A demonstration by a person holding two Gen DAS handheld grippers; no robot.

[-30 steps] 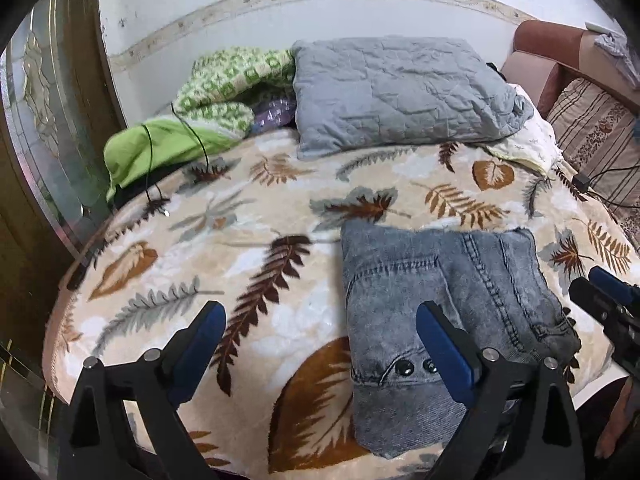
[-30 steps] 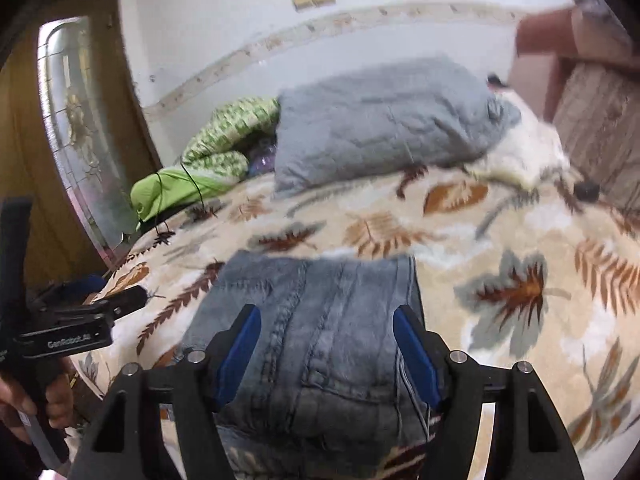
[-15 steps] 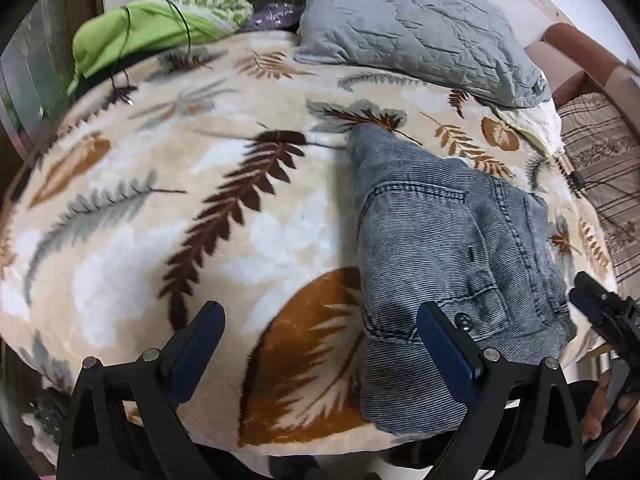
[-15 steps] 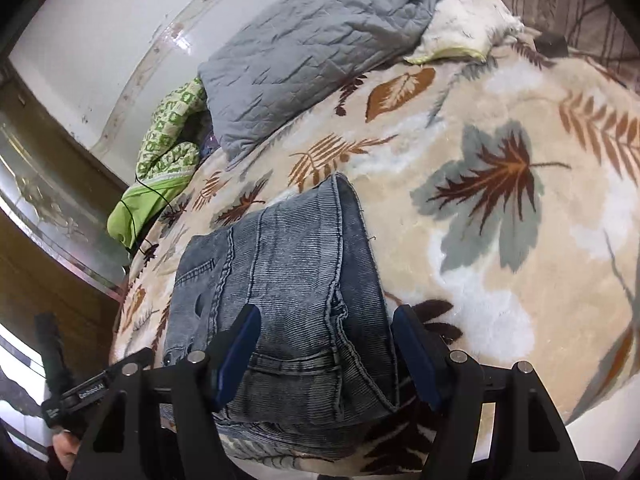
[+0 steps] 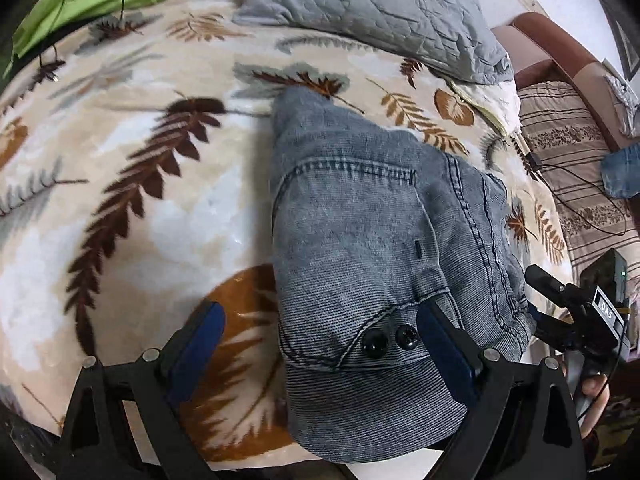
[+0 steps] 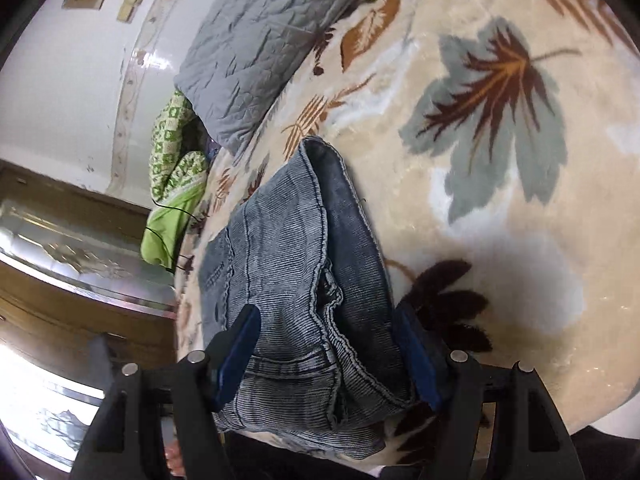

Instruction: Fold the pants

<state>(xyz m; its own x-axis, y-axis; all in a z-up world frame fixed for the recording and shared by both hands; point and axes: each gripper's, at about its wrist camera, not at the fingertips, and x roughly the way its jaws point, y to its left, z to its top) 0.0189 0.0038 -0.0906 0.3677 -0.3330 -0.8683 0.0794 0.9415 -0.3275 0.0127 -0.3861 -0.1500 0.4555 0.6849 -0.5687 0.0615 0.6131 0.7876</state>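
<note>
We had lowered both grippers closer over the folded jeans [image 5: 360, 240] on the bed [image 5: 132, 216]; left gripper [image 5: 320, 344] and right gripper [image 6: 328, 352] fingers spread wide, holding nothing, pillow [image 5: 372, 12] at twelve o'clock.

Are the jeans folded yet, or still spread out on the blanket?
Folded. The jeans lie as a compact stacked bundle on the leaf-print blanket, layers showing along the edge, with no legs trailing out.

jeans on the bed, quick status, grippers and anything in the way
Left gripper open, right gripper open, both empty. Jeans folded compact on the leaf blanket. Grey pillow well beyond; nothing obstructing.
</note>
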